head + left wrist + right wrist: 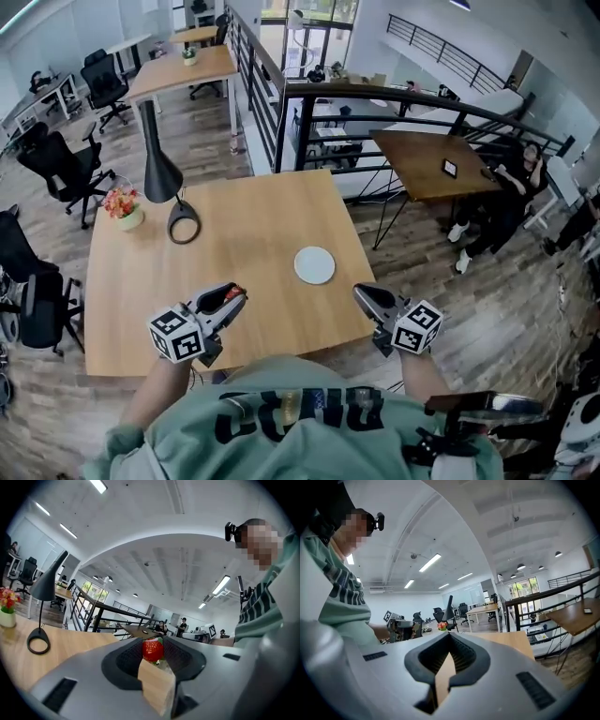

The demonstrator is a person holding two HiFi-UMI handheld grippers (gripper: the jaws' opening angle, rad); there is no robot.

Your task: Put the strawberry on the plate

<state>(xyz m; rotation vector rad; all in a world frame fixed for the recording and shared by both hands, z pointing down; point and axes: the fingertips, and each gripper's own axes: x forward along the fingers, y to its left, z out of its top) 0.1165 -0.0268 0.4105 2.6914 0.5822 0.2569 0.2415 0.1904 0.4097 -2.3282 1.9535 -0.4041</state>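
— The table (244,225) looks like pale wood, smooth and matt. And the plate (314,265)?
— White and smooth, with a faint sheen. Ceramic or plastic, I can't tell. The strawberry (153,649) is glossy red with dimpled skin.
— The left gripper (234,294)?
— Matt grey plastic shells with black ribbed pads (126,657). The lamp (159,169) is matt black, and the floor (487,319) is grained wood planks.

The strawberry (153,650) shows only its front between the jaws of the left tool (153,644), which cover its flanks. In the head view it is a red speck at that tool's tip, too small to detail. Far left of the tool, the flowers (6,603) are cut by the picture's edge.
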